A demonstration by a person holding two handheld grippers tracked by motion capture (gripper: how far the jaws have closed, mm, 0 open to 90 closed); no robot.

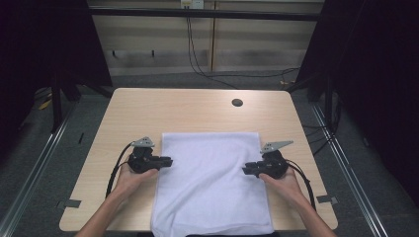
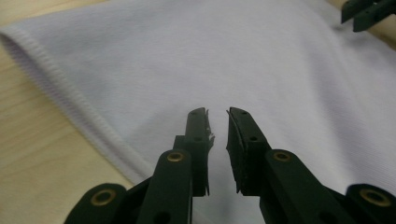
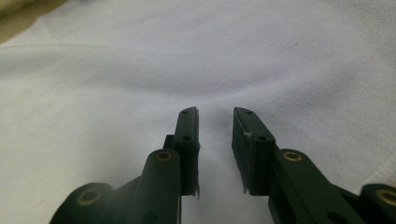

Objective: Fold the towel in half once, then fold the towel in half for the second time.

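towel (image 1: 212, 182) edges between parted grippers

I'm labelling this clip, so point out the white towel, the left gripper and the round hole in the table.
white towel (image 1: 210, 182), high view, middle of the cloth.
left gripper (image 1: 169, 161), high view, between its jaw tips.
round hole (image 1: 237, 102), high view, its dark centre.

One white towel (image 1: 212, 182), one table (image 1: 197, 108), two grippers: left gripper (image 1: 169, 161), right gripper (image 1: 245, 171).
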